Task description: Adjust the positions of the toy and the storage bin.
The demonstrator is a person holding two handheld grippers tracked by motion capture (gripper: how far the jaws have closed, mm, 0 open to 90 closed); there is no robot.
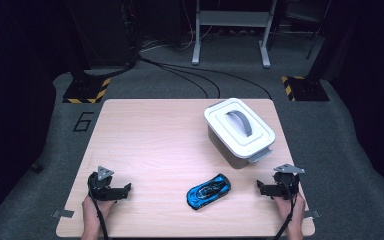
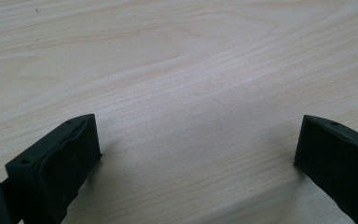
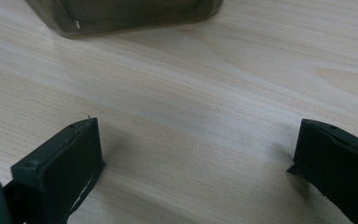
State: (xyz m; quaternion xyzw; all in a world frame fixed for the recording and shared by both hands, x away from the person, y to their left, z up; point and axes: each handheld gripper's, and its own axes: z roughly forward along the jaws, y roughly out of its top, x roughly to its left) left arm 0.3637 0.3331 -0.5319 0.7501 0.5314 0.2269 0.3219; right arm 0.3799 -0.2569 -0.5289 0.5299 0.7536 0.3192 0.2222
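Worktop (image 1: 155,145): pale wood, on grey floor (image 1: 340,150).
Car (image 1: 208,191): 6 o'clock.
Box (image 1: 239,131): 2 o'clock.
Left tongs (image 1: 128,189): wide, empty.
Right tongs (image 1: 259,188): wide, empty.

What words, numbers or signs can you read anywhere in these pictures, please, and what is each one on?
"6": a dark outlined digit on the grey floor, just beyond the table's far left corner.
Yellow-and-black hazard stripes, with no lettering, mark two stand bases on the floor.
No readable text on the blue toy car, the white-lidded container or either gripper.
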